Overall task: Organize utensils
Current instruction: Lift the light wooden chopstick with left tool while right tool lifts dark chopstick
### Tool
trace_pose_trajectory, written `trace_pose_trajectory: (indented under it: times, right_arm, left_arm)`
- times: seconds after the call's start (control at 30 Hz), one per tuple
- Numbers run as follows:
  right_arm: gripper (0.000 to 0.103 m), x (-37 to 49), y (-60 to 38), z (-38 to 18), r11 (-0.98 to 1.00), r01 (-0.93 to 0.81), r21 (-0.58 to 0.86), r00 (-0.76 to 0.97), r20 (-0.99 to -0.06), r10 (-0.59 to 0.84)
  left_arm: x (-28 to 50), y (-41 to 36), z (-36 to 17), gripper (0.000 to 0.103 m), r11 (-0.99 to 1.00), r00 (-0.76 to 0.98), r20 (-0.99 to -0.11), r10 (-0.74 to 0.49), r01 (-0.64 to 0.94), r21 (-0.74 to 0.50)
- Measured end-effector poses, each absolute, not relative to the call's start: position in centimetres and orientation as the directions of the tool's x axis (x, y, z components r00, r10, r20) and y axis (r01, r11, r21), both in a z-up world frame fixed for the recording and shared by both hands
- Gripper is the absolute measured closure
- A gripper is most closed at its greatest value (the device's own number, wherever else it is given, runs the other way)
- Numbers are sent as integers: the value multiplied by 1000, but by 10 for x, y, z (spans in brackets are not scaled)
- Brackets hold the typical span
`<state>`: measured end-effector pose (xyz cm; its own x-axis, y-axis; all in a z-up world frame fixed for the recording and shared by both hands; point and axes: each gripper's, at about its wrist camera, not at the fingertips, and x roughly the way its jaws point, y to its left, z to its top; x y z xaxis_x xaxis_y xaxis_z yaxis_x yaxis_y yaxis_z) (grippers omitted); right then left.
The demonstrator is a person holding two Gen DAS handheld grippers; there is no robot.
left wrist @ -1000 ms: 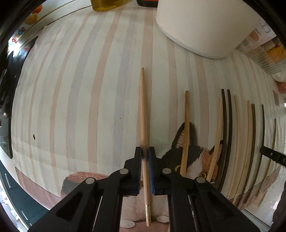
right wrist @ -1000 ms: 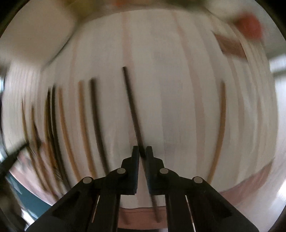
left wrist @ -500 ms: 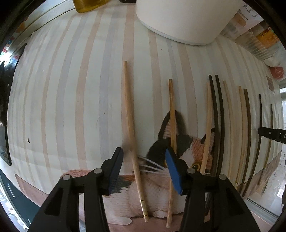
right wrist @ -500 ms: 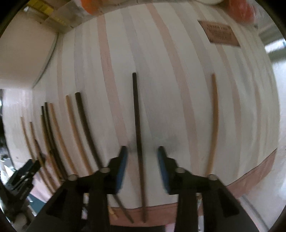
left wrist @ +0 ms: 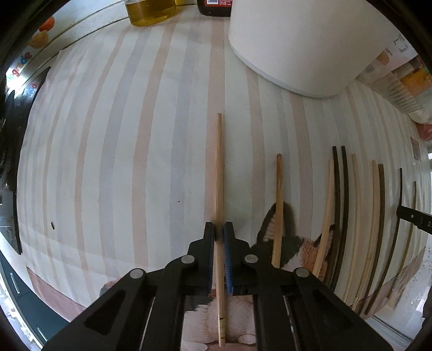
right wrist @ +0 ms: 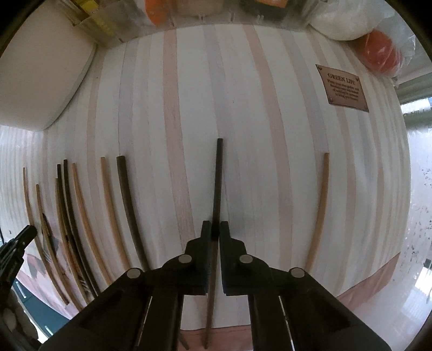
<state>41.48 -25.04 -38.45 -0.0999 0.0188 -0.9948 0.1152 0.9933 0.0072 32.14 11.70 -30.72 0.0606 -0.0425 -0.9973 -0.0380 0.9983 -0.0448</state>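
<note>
The left tool (left wrist: 219, 230) is closed on a pale wooden chopstick with a brass-coloured band near its butt (left wrist: 219, 189). The stick's long axis runs straight away from the camera, its plain end pointing toward the big white rounded container (left wrist: 310, 46) at the far side, its banded end toward the camera between the arms of the tool. It lies low over the striped cloth of pale grey and pink bands (left wrist: 121, 162) that covers the surface; whether it touches the cloth cannot be told.

The right tool (right wrist: 213, 229) is closed on a dark brown wooden chopstick (right wrist: 217, 183), which also points straight ahead along the stripes, its near end reaching past the cloth's pink hem.

To the right of the pale stick, the left view shows a row of loose chopsticks (left wrist: 356, 216), light and dark mixed, all lying roughly parallel. Two of them cross a woven cat picture (left wrist: 302, 251) at the cloth's near edge. A bottle of yellow oil (left wrist: 151, 12) stands at the far edge.

Only the right view shows a single light wooden chopstick (right wrist: 320, 208) lying apart on the right side, a brown leather label reading GREEN LIFE (right wrist: 343, 83), and a red round thing in a plastic bag (right wrist: 380, 54).
</note>
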Motion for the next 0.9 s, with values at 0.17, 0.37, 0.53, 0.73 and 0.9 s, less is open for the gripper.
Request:
trace_pose_trajectory:
  times: [0.17, 0.37, 0.53, 0.73, 0.9]
  right_arm:
    - [97, 416, -276, -366, 984, 156, 84, -51, -994, 93]
    - [98, 414, -281, -323, 982, 124, 142, 32, -990, 139]
    - [98, 417, -279, -283, 977, 98, 188, 118, -977, 177]
    - [98, 408, -268, -240, 971, 73, 226, 226, -952, 205]
    - [98, 402, -254, -220, 965, 61, 255, 306, -925, 225]
  left_arm:
    - [309, 117, -288, 99, 998, 102, -994, -47, -33, -50]
    - [308, 125, -247, 99, 997, 170, -984, -61, -25, -66]
    - [306, 131, -207, 99, 997, 252, -966, -66, -10, -71]
    - [302, 151, -162, 99, 997, 351, -933, -78, 1, -83]
    - [296, 141, -138, 99, 996, 418, -905, -76, -2, -84]
